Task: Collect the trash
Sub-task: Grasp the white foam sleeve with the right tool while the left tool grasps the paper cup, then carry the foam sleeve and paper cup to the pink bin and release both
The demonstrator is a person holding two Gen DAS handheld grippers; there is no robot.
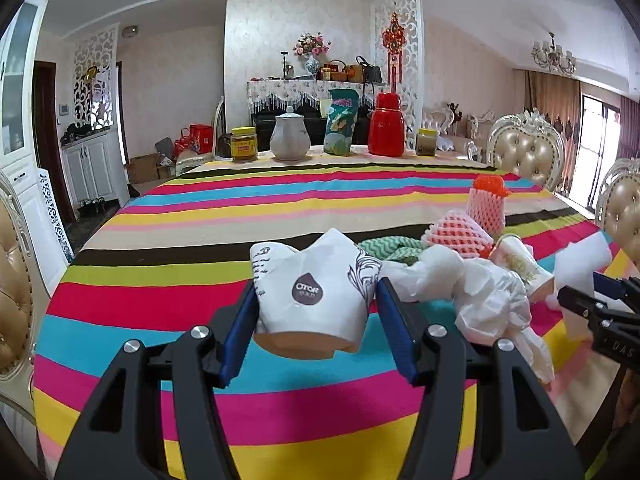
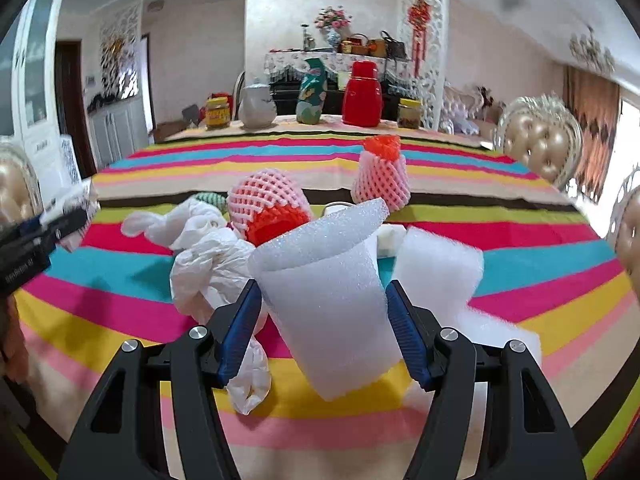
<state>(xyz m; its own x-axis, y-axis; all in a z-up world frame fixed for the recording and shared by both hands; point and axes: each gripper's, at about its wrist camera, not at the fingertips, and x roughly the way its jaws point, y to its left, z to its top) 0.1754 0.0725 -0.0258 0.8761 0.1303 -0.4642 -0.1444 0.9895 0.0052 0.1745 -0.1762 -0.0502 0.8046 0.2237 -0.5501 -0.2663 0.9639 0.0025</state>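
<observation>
My left gripper [image 1: 316, 304] is shut on a crushed white paper cup [image 1: 312, 292] with a brown drop logo, lifted off the striped tablecloth [image 1: 160, 280]. My right gripper [image 2: 324, 312] is shut on a rolled sheet of white foam [image 2: 328, 292], also raised. Between them lies a trash pile: a crumpled white plastic bag [image 1: 480, 292] [image 2: 204, 256], two pink and orange foam fruit nets [image 1: 456, 232] [image 2: 268, 204] [image 2: 380, 172], a second paper cup [image 1: 516, 256] and a white foam block [image 2: 436, 268]. The right gripper's tip [image 1: 580, 300] shows at the left wrist view's right edge.
At the table's far edge stand a yellow-lidded jar [image 1: 243, 143], a white ceramic jar [image 1: 289, 138], a green snack bag [image 1: 340, 122], a red flask [image 1: 387, 124] and another jar [image 1: 426, 141]. Padded chairs [image 1: 524, 148] flank the table. A green-white cloth [image 1: 384, 248] lies behind the pile.
</observation>
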